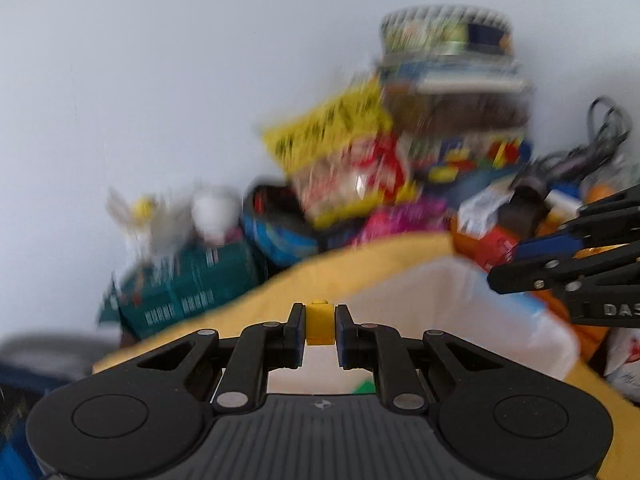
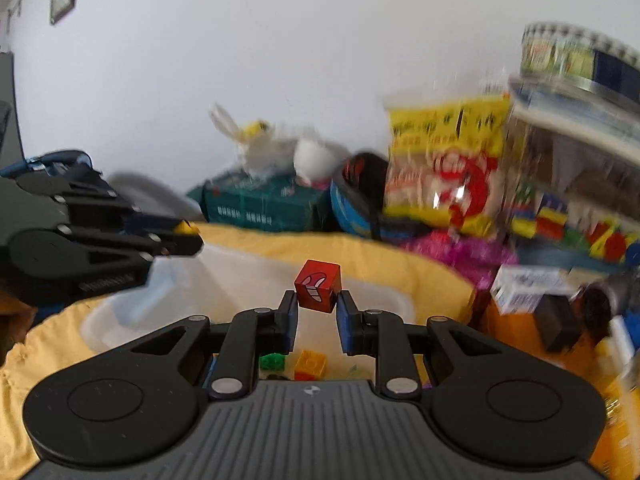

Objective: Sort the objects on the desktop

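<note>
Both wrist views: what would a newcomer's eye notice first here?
First, the two held blocks: a yellow brick pinched in the left gripper, and a red cube with a white pattern, tilted in the right gripper. Both hang over a white bin on a yellow cloth. Behind stands a blurred yellow snack bag.

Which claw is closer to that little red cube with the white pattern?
The right claw: its fingers are clamped on the red cube, above the clear tub. The left claw is off to the side, pinching a yellow brick.
</note>
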A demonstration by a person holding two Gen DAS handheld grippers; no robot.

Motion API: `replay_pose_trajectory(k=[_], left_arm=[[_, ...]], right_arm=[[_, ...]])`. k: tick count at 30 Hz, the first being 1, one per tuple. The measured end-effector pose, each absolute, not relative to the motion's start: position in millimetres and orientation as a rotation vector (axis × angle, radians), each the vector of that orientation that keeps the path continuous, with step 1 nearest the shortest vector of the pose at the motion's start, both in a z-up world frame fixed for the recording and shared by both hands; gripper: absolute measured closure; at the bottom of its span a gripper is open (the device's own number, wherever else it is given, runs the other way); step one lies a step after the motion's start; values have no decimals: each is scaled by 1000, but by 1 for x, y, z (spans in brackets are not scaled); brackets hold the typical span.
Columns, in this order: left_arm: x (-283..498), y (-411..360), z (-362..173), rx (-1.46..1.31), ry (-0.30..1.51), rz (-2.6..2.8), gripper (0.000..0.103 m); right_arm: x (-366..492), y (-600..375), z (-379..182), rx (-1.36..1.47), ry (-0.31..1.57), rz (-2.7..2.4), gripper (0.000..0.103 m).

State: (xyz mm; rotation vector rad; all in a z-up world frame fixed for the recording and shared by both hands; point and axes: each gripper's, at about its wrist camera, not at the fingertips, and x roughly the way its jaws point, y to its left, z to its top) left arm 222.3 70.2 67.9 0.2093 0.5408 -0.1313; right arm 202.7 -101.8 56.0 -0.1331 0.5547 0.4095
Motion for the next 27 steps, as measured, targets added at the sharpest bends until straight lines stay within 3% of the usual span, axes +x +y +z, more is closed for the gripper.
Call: replay_pose_trajectory(k=[5, 7, 10, 13, 18, 21, 27], left_arm=[[237, 67, 38, 219, 615, -119, 80], [239, 71, 33, 187, 645, -114, 63], [232, 74, 33, 163, 649, -115, 42], [222, 71, 40, 178, 629, -93, 37], [202, 55, 53, 227, 540, 5, 21], [192, 47, 53, 289, 489, 31, 20], [204, 50, 51, 296, 621, 85, 20]], right_arm=[[219, -94, 26, -160, 666, 390, 74], [219, -96, 24, -148, 687, 389, 70], [216, -100, 27, -140, 680, 381, 51], [213, -103, 33, -156, 671, 362, 46], [208, -109, 44, -164, 633, 339, 25], [208, -111, 47, -188, 625, 329, 18], [212, -107, 45, -255, 720, 328, 6]])
